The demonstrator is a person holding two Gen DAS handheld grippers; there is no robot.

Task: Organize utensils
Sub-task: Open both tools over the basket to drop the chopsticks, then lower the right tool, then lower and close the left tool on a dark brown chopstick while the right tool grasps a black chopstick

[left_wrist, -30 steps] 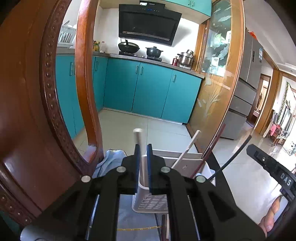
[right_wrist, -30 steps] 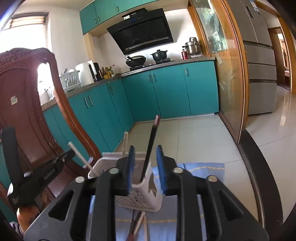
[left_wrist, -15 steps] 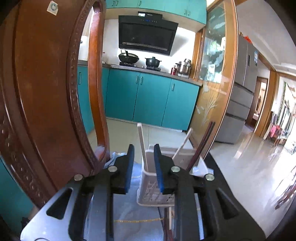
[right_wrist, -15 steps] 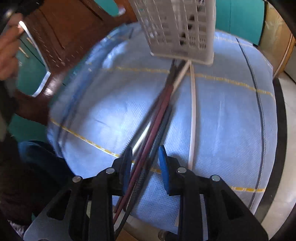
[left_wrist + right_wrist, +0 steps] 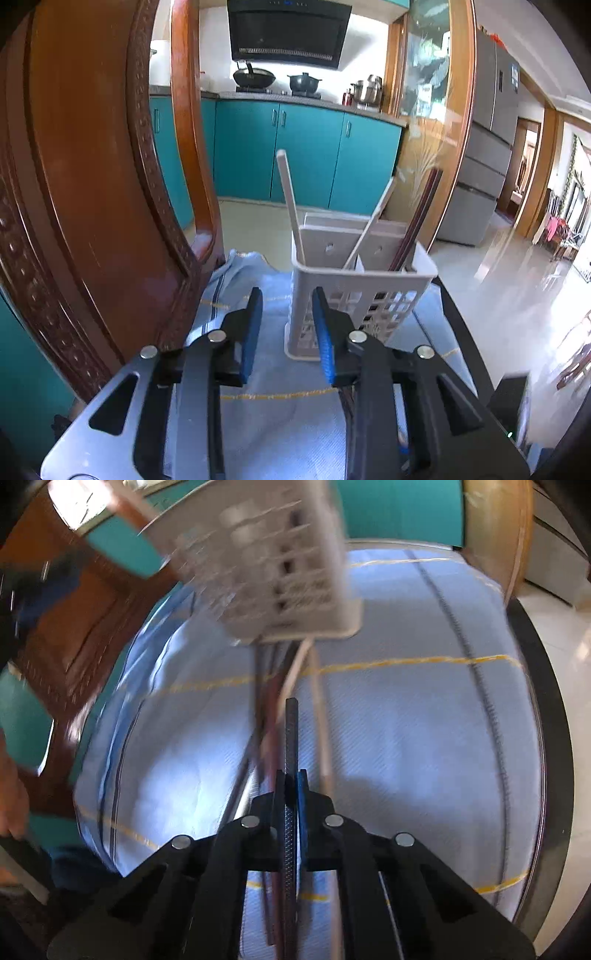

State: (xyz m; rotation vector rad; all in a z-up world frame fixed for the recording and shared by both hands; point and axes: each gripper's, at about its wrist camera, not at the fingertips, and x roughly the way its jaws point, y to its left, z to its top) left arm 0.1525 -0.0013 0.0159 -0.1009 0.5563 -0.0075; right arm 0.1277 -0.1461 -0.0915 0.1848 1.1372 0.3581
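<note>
A white slotted basket (image 5: 362,280) stands on a blue cloth (image 5: 280,424). In it lean two white chopsticks (image 5: 290,195) and a pair of dark reddish ones (image 5: 421,218). My left gripper (image 5: 287,295) hangs just short of the basket's near left corner, its jaws opening with nothing between them. My right gripper (image 5: 291,773) points down at the cloth (image 5: 406,738), shut on a dark textured chopstick (image 5: 291,731) that juts forward. Beneath it lie several loose chopsticks (image 5: 269,709), dark and pale, running toward the blurred basket (image 5: 280,565).
A carved wooden chair back (image 5: 92,184) rises close on the left of the table. The table's dark rim (image 5: 465,332) curves along the right side. A hand (image 5: 11,797) shows at the left edge of the right wrist view. Teal kitchen cabinets stand beyond.
My left gripper let go of the white chopstick, now in the basket, and opened. My right gripper released the reddish chopstick, tipped down to the cloth and closed on a dark chopstick.
</note>
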